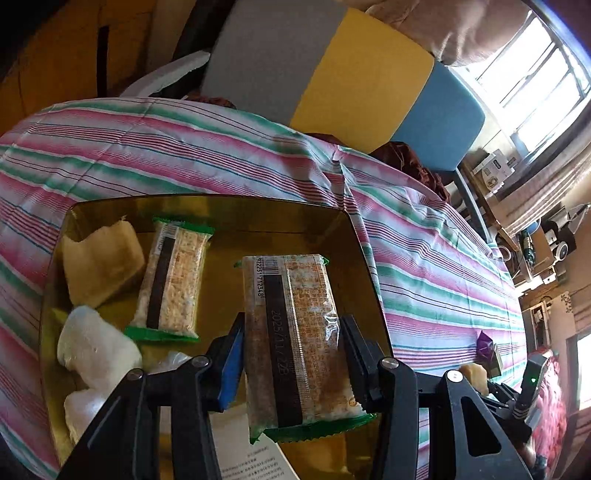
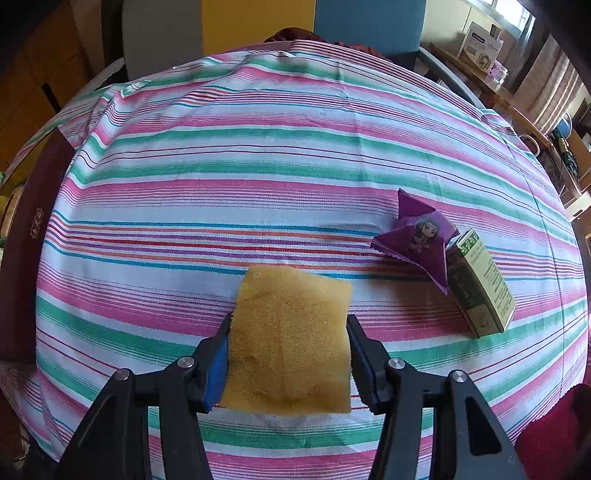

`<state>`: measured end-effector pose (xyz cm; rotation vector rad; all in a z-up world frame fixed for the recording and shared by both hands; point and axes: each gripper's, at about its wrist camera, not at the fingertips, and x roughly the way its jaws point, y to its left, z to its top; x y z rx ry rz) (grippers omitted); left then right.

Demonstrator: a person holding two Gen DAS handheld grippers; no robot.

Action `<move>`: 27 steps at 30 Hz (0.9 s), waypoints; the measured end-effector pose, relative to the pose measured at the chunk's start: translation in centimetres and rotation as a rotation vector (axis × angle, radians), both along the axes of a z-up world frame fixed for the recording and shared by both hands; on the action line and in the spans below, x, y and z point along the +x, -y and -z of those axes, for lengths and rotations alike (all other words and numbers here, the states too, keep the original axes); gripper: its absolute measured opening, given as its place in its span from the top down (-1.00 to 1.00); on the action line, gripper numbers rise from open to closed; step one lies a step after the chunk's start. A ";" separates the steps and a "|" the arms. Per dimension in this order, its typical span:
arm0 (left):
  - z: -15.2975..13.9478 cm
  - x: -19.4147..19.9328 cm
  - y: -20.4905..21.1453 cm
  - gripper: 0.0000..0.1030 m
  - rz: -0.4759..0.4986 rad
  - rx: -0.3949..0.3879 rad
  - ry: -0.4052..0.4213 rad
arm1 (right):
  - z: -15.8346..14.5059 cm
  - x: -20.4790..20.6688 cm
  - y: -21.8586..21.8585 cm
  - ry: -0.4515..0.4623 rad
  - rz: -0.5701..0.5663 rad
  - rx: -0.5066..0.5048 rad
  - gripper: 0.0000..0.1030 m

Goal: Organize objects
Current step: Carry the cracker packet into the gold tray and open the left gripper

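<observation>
Our left gripper (image 1: 291, 354) clamps a snack bar (image 1: 295, 343) above the gold tray (image 1: 229, 214); our right gripper (image 2: 288, 354) squeezes a yellow sponge (image 2: 290, 336), purple packet (image 2: 417, 236) ahead-right.

A lived-in home, probably a living or dining room, is indicated. The table is covered by a striped cloth (image 2: 295, 155) in pink, green and white. Behind it, at twelve o'clock, a chair back (image 1: 332, 74) panelled in grey, yellow and blue is seen. At two o'clock a sunlit barred window (image 1: 535, 70) with a curtain (image 1: 476, 33) is shown, and below it a wooden shelf (image 1: 491, 206) is crowded with small boxes and household gadgets. Wooden cabinet fronts (image 1: 62, 48) are visible at ten o'clock.
</observation>
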<state>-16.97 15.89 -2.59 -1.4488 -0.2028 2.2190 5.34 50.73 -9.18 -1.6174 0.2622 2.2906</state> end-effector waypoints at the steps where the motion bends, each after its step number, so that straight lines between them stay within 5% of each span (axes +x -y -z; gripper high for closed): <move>1: 0.4 -0.6 -0.4 0.06 -0.011 -0.022 0.002 | 0.0 -0.1 -0.1 0.000 -0.001 -0.001 -0.10; 10: 4.0 -4.6 -2.4 0.01 -0.012 -0.216 0.003 | -0.1 -0.2 -0.1 0.000 -0.004 -0.004 -0.10; 16: 4.7 -5.1 -1.2 -0.07 -0.060 -0.215 0.011 | 0.0 -0.3 -0.1 -0.001 -0.003 -0.006 -0.11; 27: -1.8 3.0 1.9 -0.22 -0.074 -0.222 -0.311 | 0.2 -0.7 0.4 -0.001 -0.010 0.009 -0.11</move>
